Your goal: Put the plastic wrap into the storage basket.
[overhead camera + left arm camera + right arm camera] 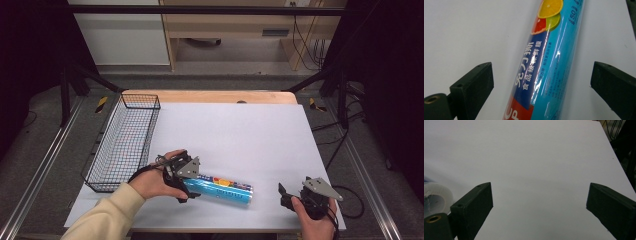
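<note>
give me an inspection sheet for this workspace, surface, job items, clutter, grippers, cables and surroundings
Surface: white table top, wooden edge at the far side.
Job's things: blue cling film roll lies flat near the front edge.
Clutter: black wire basket at the left edge; contents cannot be told.
Grippers: left gripper open, jaws either side of the roll, not touching it; right gripper open above bare table, roll end at its left.
Cables: one trails from the right gripper; more on the floor at right.
Surroundings: dark frame, wooden furniture behind.

Blue cling-film roll (223, 189) w/ citrus print, lay flat near table's front edge, clear-wrapped, white Chinese lettering, red band twd one end.
</note>
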{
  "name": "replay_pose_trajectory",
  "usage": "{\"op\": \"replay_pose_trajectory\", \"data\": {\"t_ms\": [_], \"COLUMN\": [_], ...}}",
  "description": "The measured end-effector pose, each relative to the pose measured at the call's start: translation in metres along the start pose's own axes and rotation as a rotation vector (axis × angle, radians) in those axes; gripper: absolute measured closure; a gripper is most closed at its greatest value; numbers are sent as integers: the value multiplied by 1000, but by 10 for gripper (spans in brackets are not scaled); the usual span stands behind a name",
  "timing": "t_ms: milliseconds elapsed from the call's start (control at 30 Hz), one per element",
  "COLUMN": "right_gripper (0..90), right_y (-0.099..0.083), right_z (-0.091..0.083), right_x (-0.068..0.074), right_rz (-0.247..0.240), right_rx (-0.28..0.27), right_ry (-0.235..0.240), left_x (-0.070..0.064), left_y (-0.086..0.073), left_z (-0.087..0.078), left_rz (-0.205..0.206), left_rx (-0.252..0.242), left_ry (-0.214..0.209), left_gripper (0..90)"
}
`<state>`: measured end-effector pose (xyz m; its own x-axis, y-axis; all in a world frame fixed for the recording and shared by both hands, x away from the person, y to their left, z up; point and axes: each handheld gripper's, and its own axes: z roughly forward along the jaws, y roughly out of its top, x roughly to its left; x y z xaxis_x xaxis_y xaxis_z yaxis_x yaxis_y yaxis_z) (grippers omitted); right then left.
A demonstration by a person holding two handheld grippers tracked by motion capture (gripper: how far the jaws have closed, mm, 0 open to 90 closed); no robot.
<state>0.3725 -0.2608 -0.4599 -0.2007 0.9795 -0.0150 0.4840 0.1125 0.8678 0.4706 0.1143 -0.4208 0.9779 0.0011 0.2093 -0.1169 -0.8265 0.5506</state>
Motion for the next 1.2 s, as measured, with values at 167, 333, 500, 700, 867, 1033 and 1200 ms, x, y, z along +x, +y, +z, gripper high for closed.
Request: {"op": "replay_pose_trajectory", "data": {"t_ms": [167,333,500,700,867,1033,1200], "right_gripper": [59,54,56,60,63,66,68], "right_y": [0,1,2,2,2,2,2], "right_z": [-1,0,0,-1,-1,0,1], "right_x": [1,1,3,3,3,3,3], "right_rz": [2,-5,-7,-6,-1,-4,-5], "right_rx": [1,-9,-8,-10,-11,-6,-2], "right_ry": [-5,-1,2,2,4,8,9], "left_x": [2,4,6,7,8,9,11], "left_y": [0,-2,-4,-4,-5,-3,-1], "left_z": [4,7,9,14,17,21,23], "left_rz": [20,29,16,20,34,62,70], "left_rx": [21,31,42,59,59,74,77], "left_ry": [-15,-23,-62,-97,-107,-117,-131], "left_gripper": [50,50,50,54,59,72,92]}}
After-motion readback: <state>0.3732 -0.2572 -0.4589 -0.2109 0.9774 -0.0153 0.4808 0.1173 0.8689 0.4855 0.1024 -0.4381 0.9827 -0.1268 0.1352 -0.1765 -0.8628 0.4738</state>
